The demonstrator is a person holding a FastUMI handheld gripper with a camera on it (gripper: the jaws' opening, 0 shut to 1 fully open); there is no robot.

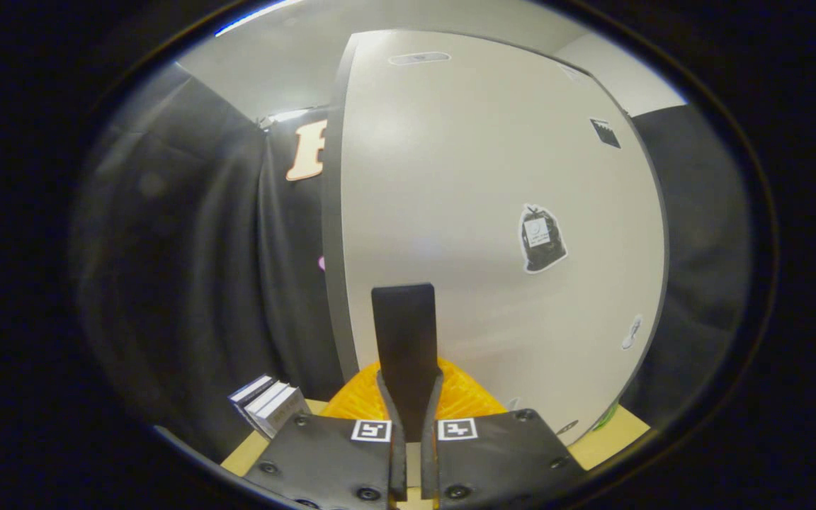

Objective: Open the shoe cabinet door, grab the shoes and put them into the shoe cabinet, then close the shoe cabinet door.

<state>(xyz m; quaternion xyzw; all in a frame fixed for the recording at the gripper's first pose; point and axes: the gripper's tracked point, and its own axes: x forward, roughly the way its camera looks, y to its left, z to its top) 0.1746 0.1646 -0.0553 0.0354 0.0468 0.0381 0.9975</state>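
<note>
Facing cabinet door (493, 212), gripper (406, 312) closed; books (270, 407) beside.

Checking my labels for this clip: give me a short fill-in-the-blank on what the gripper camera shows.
1. The gripper is shut on an upright strip whose colour is ___.
2. The ribbed thing just under that strip is ___.
3. The bag-shaped sticker is stuck on the pale cabinet ___.

Missing words: black; orange; door.
</note>
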